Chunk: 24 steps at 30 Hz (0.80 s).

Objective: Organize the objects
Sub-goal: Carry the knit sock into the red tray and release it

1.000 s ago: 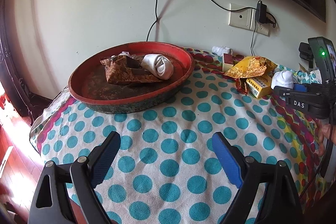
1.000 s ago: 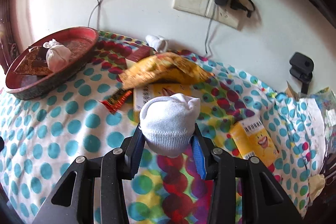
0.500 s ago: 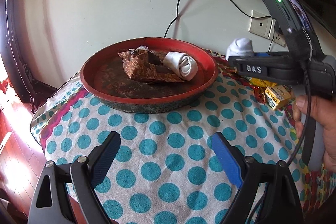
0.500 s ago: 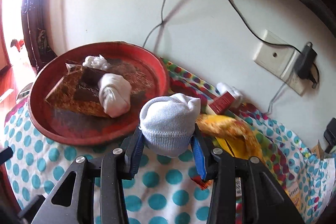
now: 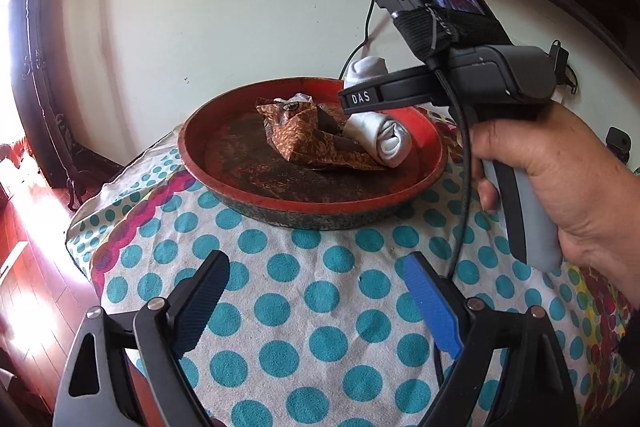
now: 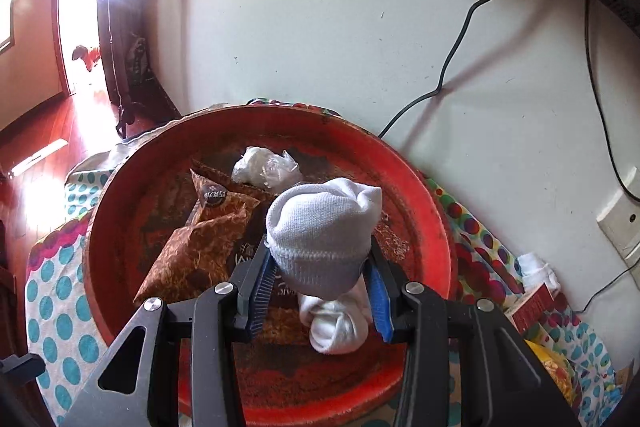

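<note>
One sock, held: a rolled white sock (image 6: pixel 320 231) is clamped between the pads of the right gripper (image 6: pixel 320 275), up in the air and over the tray.
Change: a second ago this sock hung over the cluttered end of the table, above the snack packets; it has since been carried across and is now above the red tray (image 6: pixel 432 211) (the grip looks no different).
Meaning: the carry seems nearly done; lowering and letting go is probably what remains.
Tray contents: a second rolled sock (image 6: pixel 338 323), a brown patterned packet (image 6: pixel 200 243) and a crumpled clear wrapper (image 6: pixel 266 167), all lying on the worn base.
Left gripper (image 5: pixel 316 291): jaws wide apart, holding nothing, over the spotted cloth (image 5: pixel 320 299) in front of the tray.
Hand (image 5: pixel 560 179): grasps the right gripper's handle.
</note>
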Motion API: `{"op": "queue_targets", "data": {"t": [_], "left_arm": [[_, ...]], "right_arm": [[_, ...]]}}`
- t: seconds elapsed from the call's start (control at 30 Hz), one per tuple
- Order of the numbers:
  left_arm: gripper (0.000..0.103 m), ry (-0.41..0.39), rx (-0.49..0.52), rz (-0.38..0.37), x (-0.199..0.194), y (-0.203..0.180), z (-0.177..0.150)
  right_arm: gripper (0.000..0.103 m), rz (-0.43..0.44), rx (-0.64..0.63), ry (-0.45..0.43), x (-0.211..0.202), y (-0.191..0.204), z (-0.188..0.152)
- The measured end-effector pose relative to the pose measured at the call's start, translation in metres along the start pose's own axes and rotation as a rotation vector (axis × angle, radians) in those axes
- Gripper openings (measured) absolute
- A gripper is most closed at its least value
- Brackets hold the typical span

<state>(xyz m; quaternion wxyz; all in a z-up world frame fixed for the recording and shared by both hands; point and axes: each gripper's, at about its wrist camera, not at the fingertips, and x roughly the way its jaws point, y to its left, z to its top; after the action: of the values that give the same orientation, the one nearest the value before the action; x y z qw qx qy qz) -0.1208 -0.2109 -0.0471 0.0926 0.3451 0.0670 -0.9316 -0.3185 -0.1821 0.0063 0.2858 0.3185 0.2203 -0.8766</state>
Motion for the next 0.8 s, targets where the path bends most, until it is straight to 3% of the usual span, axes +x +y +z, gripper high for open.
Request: {"op": "queue_targets", "data": {"t": [0.3,0.47,0.53,0.57,0.6,0.67,0.8], "left_arm": [[0.091,0.007,-0.001,-0.003,0.006,0.001,-0.001],[0.091,0.010,-0.004,-0.001,0.007,0.001,-0.002],[0.091,-0.002,0.002,-0.002,0.004,-0.001,-0.001],[0.091,-0.010,0.004,-0.005,0.002,-0.003,0.000],[0.091,-0.016,0.008,-0.006,0.000,-0.005,0.001],[0.091,-0.031,0.015,-0.013,-0.006,-0.009,0.003],[0.091,-0.076,0.038,-0.032,-0.025,-0.019,0.009]], "right_arm": [[0.041,0.011,0.041,0.123,0.052,-0.016,0.023],[0.044,0.031,0.057,0.117,0.054,-0.017,0.016],[0.045,0.034,0.063,0.099,0.045,-0.019,0.014],[0.050,0.031,0.070,0.075,0.035,-0.022,0.014],[0.062,0.036,0.073,0.053,0.025,-0.025,0.015],[0.071,0.031,0.081,-0.003,-0.004,-0.034,0.013],[0.073,-0.022,0.137,-0.061,-0.059,-0.073,-0.012]]}}
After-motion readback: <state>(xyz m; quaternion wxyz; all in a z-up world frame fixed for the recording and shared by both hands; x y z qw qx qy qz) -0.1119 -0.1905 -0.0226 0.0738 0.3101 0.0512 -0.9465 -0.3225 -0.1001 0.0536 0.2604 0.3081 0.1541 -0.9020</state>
